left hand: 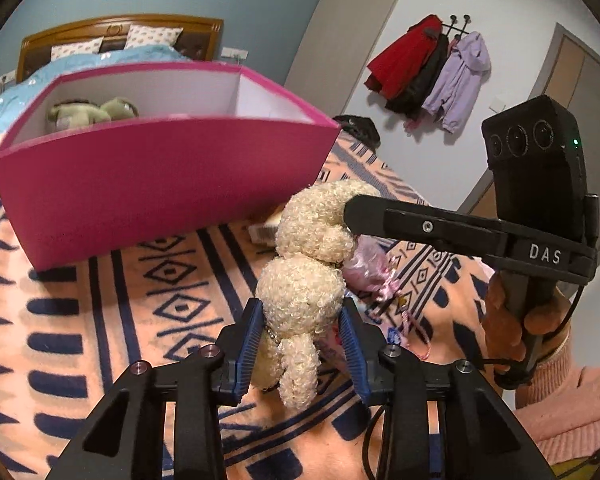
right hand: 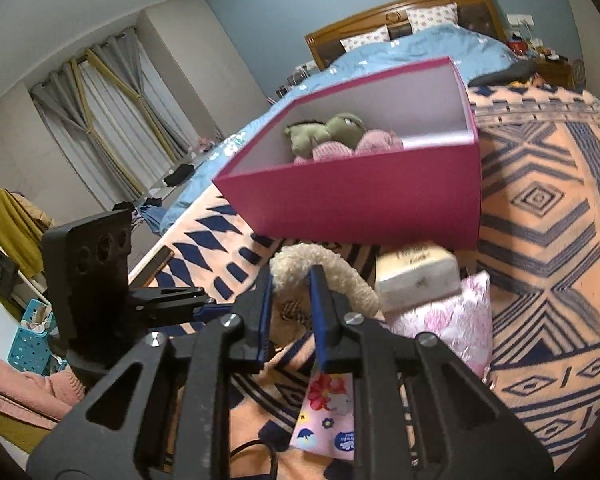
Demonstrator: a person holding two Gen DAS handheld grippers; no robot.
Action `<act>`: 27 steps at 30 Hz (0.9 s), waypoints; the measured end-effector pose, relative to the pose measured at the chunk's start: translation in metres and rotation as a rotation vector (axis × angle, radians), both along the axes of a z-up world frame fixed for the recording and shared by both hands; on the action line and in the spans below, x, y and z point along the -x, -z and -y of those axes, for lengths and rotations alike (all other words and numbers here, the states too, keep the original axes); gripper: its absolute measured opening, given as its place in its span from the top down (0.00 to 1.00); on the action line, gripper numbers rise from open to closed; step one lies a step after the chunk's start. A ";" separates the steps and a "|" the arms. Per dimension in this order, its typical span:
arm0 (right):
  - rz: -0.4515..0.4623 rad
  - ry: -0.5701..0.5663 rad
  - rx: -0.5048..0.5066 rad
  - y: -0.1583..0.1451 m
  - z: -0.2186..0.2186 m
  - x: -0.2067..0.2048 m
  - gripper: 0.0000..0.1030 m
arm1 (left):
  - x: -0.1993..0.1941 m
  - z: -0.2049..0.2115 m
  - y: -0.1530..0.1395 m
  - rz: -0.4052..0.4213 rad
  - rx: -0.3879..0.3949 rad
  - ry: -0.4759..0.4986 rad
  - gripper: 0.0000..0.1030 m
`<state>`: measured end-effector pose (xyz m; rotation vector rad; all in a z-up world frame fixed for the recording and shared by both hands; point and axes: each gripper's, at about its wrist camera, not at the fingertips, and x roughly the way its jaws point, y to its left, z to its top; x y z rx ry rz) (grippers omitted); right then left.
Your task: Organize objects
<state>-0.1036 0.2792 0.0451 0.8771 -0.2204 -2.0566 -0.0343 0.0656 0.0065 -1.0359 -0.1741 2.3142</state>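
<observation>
Patterned blanket (left hand: 100, 320) carries a pink box (left hand: 160, 184). We find both grippers, left (left hand: 300, 332) and right (right hand: 290, 300), clamped on one curly cream plush (left hand: 304, 280).

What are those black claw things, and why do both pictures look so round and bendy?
They are tongs that a person holds, one in each hand. Each carries a wide-eyed camera looking along its fingers, which bends the picture. One picture comes from the left tongs, the other from the right tongs. Both are shut on the same curly cream plush toy, one at each end. It is above an orange blanket with dark blue patterns on a bed. Behind stands an open pink cardboard box with a green plush toy and something pink and fuzzy inside. Nearby lie a cream tissue pack and a shiny pink packet.
</observation>
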 end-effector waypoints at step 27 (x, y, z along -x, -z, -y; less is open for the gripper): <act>-0.285 0.022 -0.042 -0.114 0.019 0.091 0.81 | 0.126 -0.030 -0.098 -0.175 0.131 -0.048 0.63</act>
